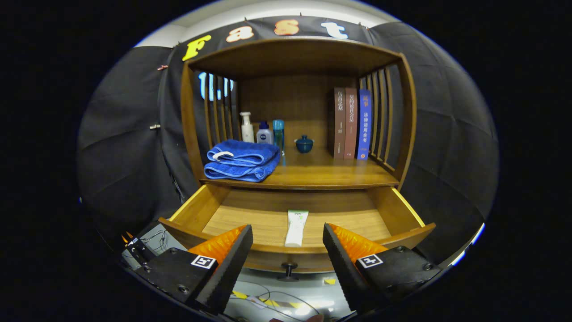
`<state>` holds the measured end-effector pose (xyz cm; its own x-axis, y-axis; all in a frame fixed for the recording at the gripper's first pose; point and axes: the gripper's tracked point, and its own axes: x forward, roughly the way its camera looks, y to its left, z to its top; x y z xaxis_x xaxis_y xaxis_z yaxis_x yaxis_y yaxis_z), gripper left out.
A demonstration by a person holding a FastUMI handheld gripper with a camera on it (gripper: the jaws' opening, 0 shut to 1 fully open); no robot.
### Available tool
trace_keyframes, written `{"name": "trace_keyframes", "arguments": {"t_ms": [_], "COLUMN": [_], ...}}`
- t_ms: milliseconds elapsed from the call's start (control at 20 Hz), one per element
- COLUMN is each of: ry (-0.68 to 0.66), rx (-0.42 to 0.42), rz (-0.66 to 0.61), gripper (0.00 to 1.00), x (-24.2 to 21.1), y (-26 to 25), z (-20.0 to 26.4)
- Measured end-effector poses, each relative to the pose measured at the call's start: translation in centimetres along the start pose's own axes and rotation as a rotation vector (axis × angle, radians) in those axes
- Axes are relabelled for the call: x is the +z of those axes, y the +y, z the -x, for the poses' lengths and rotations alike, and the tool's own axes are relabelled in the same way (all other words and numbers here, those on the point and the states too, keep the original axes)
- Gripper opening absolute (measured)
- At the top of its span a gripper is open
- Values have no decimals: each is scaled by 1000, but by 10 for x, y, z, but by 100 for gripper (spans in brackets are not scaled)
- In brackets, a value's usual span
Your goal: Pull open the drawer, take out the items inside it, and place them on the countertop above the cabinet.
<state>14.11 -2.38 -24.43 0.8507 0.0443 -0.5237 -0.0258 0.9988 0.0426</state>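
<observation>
The wooden drawer [203, 206] of the cabinet stands pulled out, its small dark knob [289, 269] on the front panel between my fingers. A white tube with a green top [296, 228] lies lengthwise on the drawer floor, near the front, just beyond the gap between the fingers. My gripper [288, 239] is open, its black toothed fingers [232, 264] spread wide in front of the drawer with nothing between them. The countertop [326, 172] above the drawer is bare wood in its middle and right front.
On the countertop sit a folded blue towel [242, 160] at the left, three bottles [263, 132] behind it, a small dark blue lidded pot [304, 144], and three upright books [352, 124] at the right. Slatted side walls and a top shelf enclose it. Cables lie on the floor below.
</observation>
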Motion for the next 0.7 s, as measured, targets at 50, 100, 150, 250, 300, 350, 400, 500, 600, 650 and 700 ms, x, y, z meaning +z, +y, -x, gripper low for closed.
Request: {"name": "trace_keyframes", "arguments": {"t_ms": [50, 100, 150, 250, 300, 350, 400, 500, 600, 650, 700], "ry": [49, 84, 137, 275, 328, 394, 464, 564, 639, 671, 696], "rx": [6, 2, -4, -3, 6, -1, -8, -21, -45, -53, -51], "rz": [0, 2, 21, 62, 59, 60, 67, 65, 42, 42, 46], "gripper": [99, 99, 99, 99, 99, 100, 100, 100, 100, 100, 100], "x": [6, 11, 13, 3, -3, -14, -26, -49, -65, -72, -78], "y": [0, -2, -4, -8, -6, -9, -11, -16, -22, -25, -26], "z": [-15, -31, -48, -79, -95, -111, -123, -146, -160, -164, -169]}}
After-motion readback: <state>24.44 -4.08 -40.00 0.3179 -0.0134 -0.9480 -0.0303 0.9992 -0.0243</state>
